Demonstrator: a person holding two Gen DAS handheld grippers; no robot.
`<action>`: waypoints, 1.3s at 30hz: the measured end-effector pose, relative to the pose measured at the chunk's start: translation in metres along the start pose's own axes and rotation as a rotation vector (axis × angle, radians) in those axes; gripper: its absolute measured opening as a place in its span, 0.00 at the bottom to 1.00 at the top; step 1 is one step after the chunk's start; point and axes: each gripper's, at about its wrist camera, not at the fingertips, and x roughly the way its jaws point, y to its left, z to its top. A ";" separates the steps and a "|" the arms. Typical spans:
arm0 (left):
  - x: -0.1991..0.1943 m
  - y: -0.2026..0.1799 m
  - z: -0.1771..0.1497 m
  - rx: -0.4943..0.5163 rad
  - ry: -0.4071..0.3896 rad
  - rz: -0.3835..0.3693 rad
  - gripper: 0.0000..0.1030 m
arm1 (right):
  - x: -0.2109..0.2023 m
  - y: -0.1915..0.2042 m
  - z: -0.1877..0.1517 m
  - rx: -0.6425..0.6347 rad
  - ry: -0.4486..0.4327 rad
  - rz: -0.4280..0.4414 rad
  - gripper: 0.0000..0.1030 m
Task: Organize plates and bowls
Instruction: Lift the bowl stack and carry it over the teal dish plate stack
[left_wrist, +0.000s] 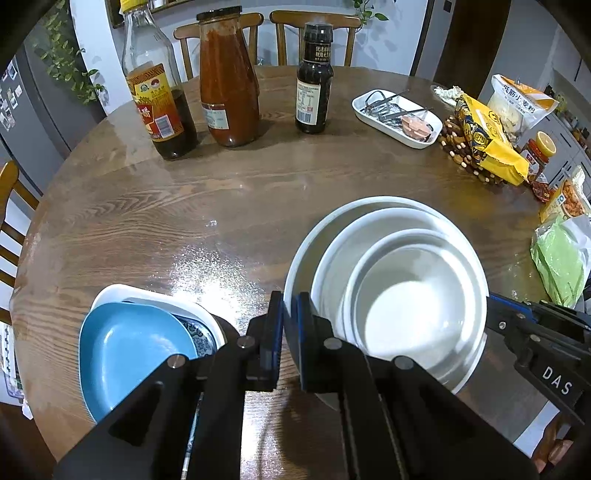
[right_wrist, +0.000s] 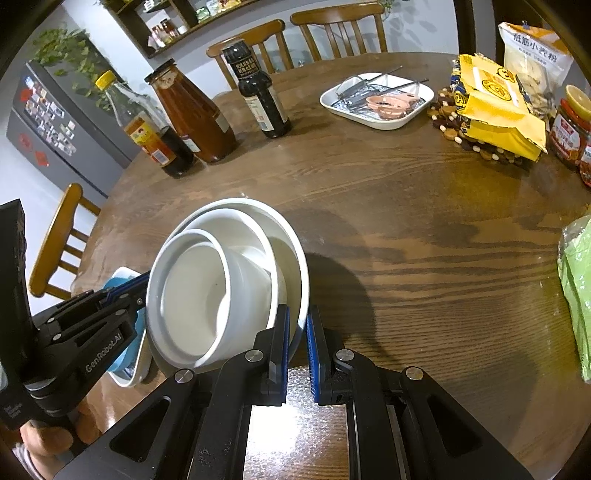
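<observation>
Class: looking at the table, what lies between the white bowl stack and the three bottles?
Only bare wooden table lies between the bowl stack and the bottles; both wrist views show it.

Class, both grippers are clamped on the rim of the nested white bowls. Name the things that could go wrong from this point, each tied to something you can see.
1. The left gripper and right gripper each pinch only the thin rim of the largest white bowl; it may slip.
2. The two inner bowls sit loose and off-centre, so tilting could slide them out.
3. The blue dish stack lies close by and could be knocked.
</observation>
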 end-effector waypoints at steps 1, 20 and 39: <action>-0.001 0.001 0.000 -0.002 -0.002 0.000 0.03 | -0.001 0.000 0.000 -0.001 -0.001 0.001 0.13; -0.025 0.011 -0.001 -0.026 -0.062 0.029 0.03 | -0.019 0.021 0.001 -0.040 -0.033 0.021 0.13; -0.054 0.055 -0.012 -0.105 -0.122 0.102 0.03 | -0.016 0.070 0.002 -0.123 -0.035 0.086 0.13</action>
